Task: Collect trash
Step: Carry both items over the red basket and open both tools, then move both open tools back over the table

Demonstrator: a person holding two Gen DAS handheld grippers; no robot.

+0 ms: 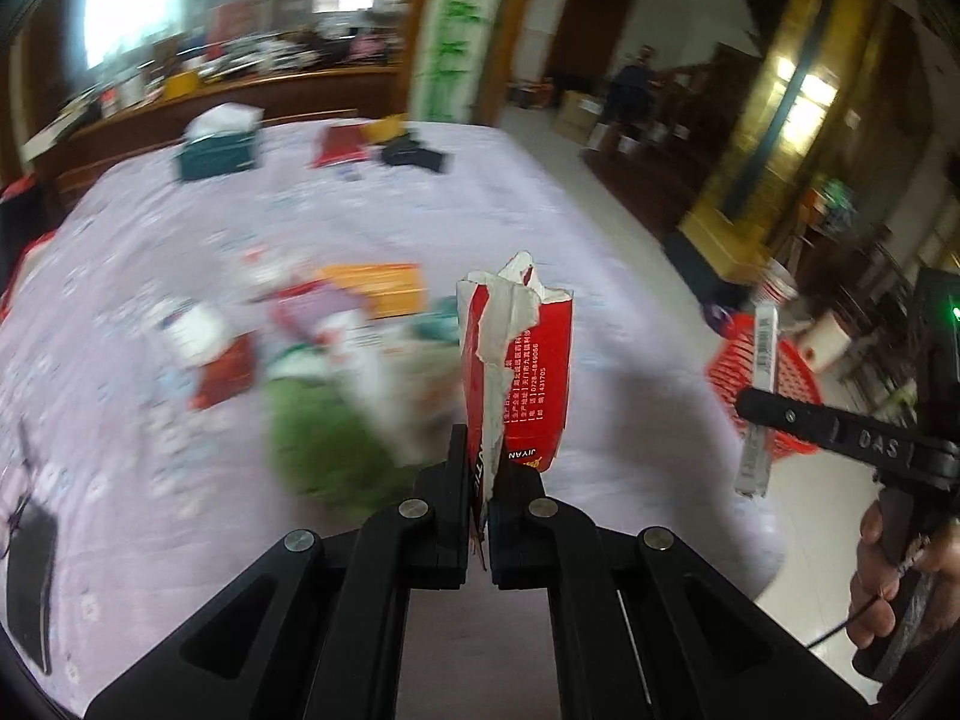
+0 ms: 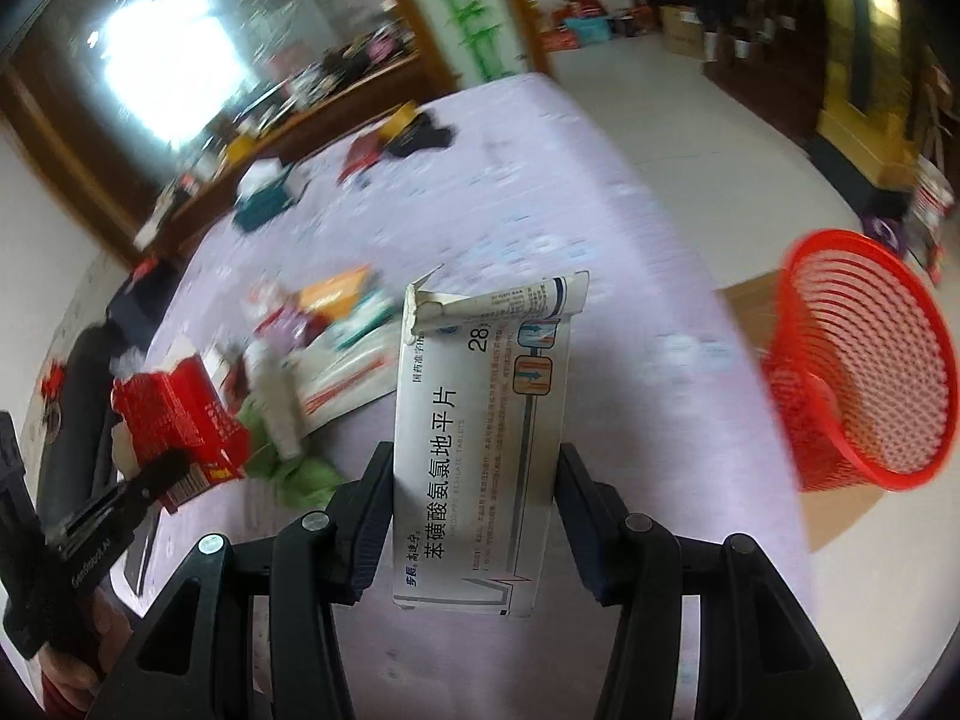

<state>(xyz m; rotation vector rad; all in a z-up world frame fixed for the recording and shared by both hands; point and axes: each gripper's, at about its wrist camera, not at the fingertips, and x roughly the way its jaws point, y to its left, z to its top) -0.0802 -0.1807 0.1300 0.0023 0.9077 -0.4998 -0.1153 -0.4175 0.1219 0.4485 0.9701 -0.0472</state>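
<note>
Over the lilac bedspread, your left gripper pinches a torn red carton, your right gripper clamps a white pill box. Right of the bedspread stands the red mesh basket on cardboard; loose packets clutter the spread left of the carton.

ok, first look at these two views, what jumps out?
Both grippers carry trash: the left gripper pinches a torn red carton, and the right gripper clamps a white medicine box. The red mesh basket stands on cardboard to the right of the lilac bed, where more litter lies.
</note>
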